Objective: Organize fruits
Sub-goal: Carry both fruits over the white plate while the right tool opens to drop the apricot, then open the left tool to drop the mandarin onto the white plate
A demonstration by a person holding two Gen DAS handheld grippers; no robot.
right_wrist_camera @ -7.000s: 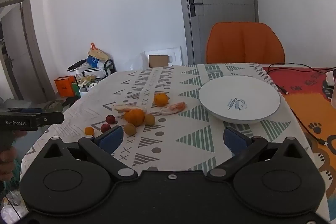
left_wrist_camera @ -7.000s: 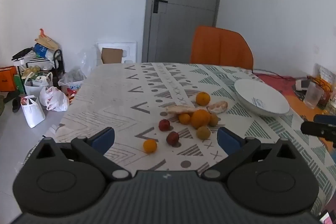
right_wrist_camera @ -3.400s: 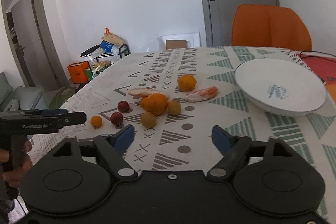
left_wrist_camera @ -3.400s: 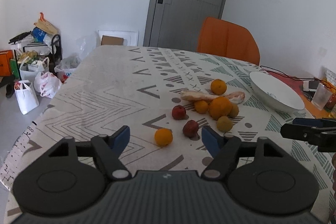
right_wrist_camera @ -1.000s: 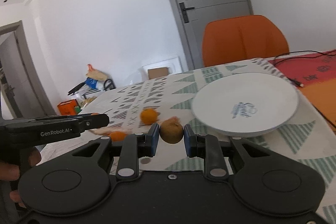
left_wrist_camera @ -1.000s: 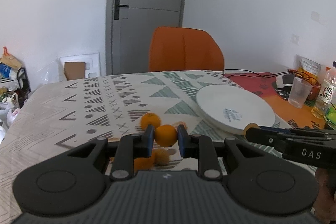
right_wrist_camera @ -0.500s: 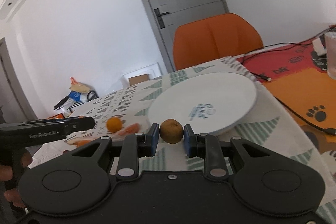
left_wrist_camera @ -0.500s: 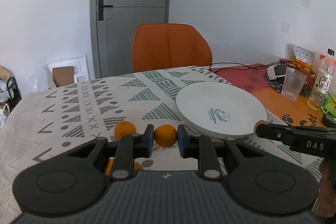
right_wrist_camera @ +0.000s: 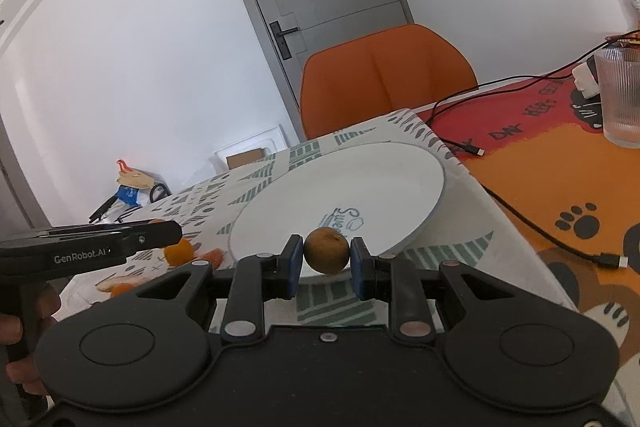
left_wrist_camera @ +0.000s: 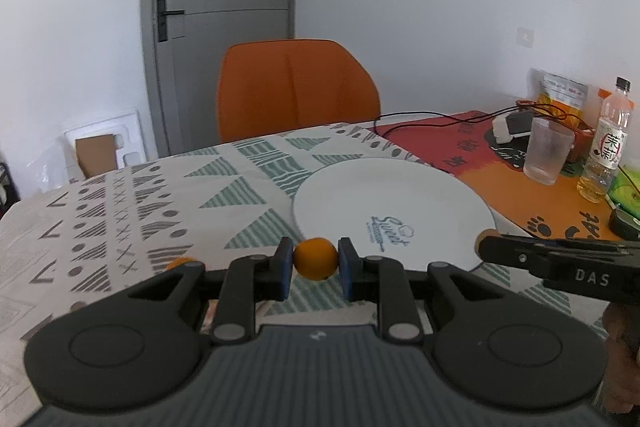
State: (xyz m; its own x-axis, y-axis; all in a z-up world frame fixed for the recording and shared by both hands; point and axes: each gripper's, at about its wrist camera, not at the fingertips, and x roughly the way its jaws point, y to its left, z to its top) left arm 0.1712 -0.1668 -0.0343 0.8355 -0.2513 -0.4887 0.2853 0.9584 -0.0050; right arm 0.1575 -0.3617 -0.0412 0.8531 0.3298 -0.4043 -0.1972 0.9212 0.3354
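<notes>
We are gripping a small round orange (left_wrist_camera: pixel 315 258), smooth and bright, in the left claw (left_wrist_camera: pixel 315 263), its blue pads pressing on both sides. In the right claw (right_wrist_camera: pixel 326 259) we are clamping a brownish, dull, russet-skinned fruit (right_wrist_camera: pixel 326 250). Both are hanging above the patterned surface (left_wrist_camera: pixel 160 211) at the near rim of the white plate (left_wrist_camera: pixel 384 195). More oranges (right_wrist_camera: pixel 179 251) are lying further left. Beyond, an orange chair (left_wrist_camera: pixel 294 87) is standing.
</notes>
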